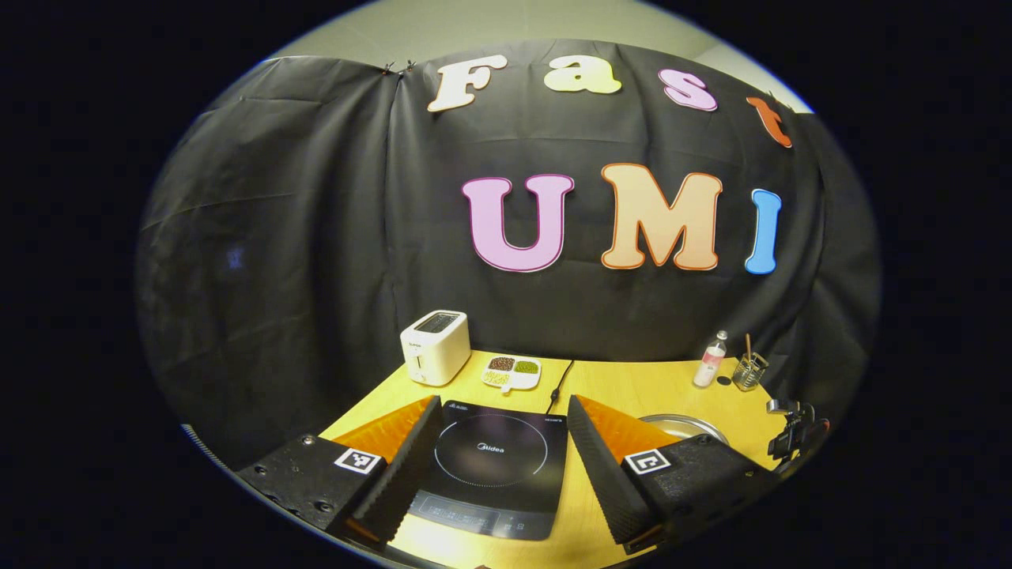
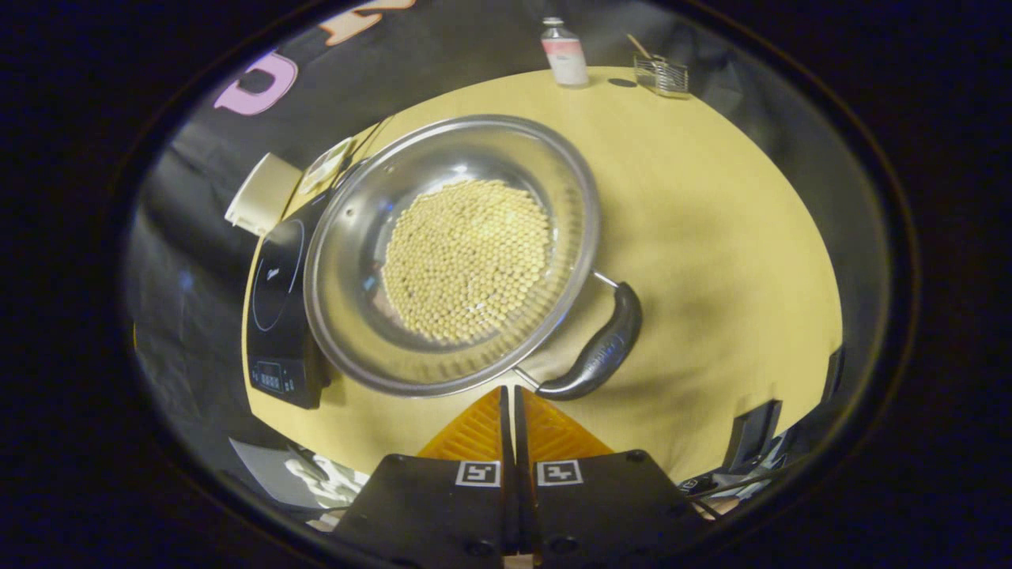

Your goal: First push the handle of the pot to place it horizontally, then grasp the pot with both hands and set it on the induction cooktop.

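Crowding the table (image 1: 632,379): toaster (image 1: 435,346), bottle (image 1: 710,359), cooktop (image 1: 494,466) beside pot (image 2: 451,253).

A black cloth wall (image 1: 316,237) hung in folds behind a yellow wooden counter (image 1: 632,387). Above the cloth showed a strip of pale ceiling or wall (image 1: 443,28). Soft light fell across the counter's surface.

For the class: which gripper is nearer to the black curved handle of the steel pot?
Right. The right gripper, fingers closed, sits just beside the black curved handle. The left gripper hangs open over the black induction cooktop.
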{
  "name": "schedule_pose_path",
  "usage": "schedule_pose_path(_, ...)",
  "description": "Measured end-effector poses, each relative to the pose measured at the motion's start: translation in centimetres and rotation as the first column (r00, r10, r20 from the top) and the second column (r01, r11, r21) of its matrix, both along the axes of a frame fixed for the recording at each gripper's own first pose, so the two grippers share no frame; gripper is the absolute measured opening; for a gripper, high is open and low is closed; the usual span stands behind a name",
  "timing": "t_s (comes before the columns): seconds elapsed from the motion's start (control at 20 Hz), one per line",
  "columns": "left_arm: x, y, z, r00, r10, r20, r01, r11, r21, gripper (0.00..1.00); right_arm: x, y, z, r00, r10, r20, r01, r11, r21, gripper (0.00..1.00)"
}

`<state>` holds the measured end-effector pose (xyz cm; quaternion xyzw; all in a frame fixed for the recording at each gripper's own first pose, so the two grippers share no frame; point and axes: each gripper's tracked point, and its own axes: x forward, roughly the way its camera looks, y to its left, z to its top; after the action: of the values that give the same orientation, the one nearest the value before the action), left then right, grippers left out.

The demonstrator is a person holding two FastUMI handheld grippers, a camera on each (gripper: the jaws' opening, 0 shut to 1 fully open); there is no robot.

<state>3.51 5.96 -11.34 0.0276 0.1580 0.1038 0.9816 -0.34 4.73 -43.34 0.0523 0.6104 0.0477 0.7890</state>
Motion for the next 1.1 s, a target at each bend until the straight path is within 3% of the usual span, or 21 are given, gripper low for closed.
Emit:
schedule_pose_path(0.1,0.0,-0.1,0.1,1.000,0.002,0.001,-0.002,1.000,0.002,0.96,1.0,-1.0,0.1,1.000,-0.030,0.008,0.030,1.000,0.001,0.00)
schedule_pose_path(0.3,0.1,-0.2,-0.3,1.000,0.012,-0.012,-0.012,1.000,-0.002,0.96,3.1,-2.7,0.3,0.997,-0.068,0.029,0.069,0.998,-0.012,0.03)
schedule_pose_path(0.65,0.6,-0.7,-0.9,0.998,0.042,-0.042,-0.042,0.999,0.007,0.96,6.6,-4.6,0.3,0.998,-0.031,0.060,0.034,0.998,-0.060,0.03)
schedule_pose_path(0.75,0.9,-1.2,-1.1,0.998,0.043,-0.053,-0.042,0.999,0.014,0.99,7.6,-5.1,0.4,0.998,-0.028,0.065,0.032,0.998,-0.055,0.03)
schedule_pose_path(1.1,0.5,-2.2,-1.9,0.994,0.080,-0.077,-0.080,0.997,0.005,0.96,9.4,-5.5,0.4,0.998,-0.024,0.063,0.025,1.000,-0.015,0.02)
